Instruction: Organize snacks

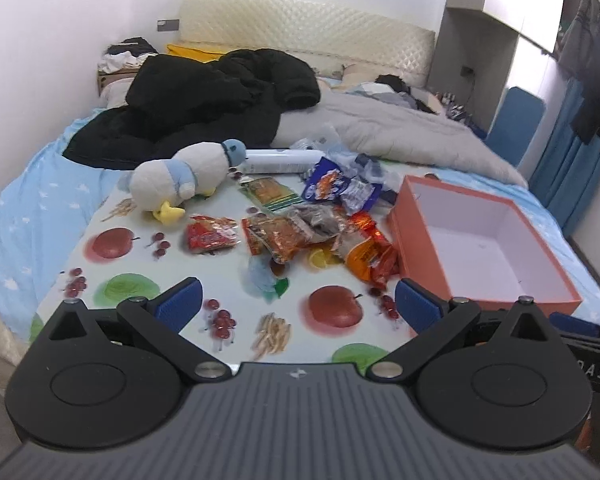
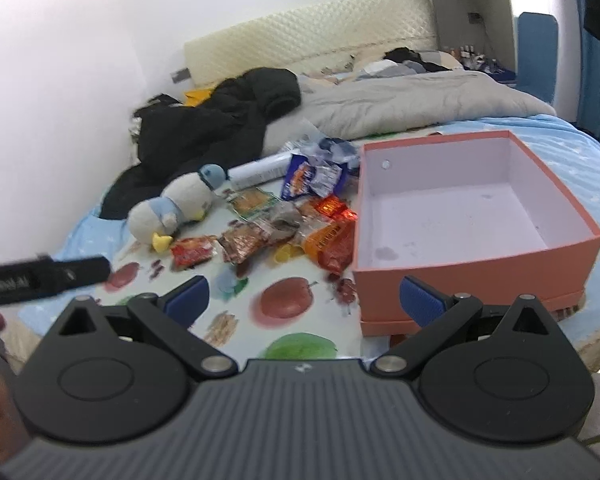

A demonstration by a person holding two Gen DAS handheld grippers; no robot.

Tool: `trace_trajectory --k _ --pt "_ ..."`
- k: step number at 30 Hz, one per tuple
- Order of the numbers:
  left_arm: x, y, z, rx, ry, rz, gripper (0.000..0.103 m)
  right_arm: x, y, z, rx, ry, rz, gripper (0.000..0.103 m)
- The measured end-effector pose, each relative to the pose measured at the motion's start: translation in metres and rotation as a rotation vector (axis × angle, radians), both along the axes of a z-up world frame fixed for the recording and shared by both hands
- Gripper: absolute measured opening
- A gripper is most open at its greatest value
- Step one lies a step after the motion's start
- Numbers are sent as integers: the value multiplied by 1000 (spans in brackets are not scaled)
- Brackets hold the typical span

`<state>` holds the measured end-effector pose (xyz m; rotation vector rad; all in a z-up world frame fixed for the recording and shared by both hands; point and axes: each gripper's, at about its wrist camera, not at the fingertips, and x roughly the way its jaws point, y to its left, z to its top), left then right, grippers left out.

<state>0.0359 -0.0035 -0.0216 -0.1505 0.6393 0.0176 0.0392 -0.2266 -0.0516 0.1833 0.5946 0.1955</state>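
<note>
A heap of snack packets lies on a fruit-printed sheet spread over the bed: red and orange packets in front, a blue packet and a green one behind. To their right stands an empty orange box with a white inside. My left gripper hovers open over the sheet's near part, short of the heap. My right gripper is open too, with its right finger in front of the box's near wall.
A white and blue plush duck lies left of the snacks, a white cylinder behind them. A black jacket and grey duvet cover the bed's far part. The left gripper's body shows at the right view's left edge.
</note>
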Motion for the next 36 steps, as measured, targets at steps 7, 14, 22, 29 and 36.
trace_trajectory --k 7,14,22,29,36 --pt "-3 -1 -5 -5 16 -5 103 1 -4 0 22 1 -14 103" --pt "-6 2 -14 -16 35 1 103 1 -5 -1 35 13 -4 103" --pt "-10 10 -18 -32 50 23 103 -1 -4 -5 43 27 22 103" --pt "-12 19 -18 -36 48 25 103 -3 1 -7 57 31 31 103" --pt "-14 16 -20 -32 54 14 103 -4 4 -10 50 41 24 103"
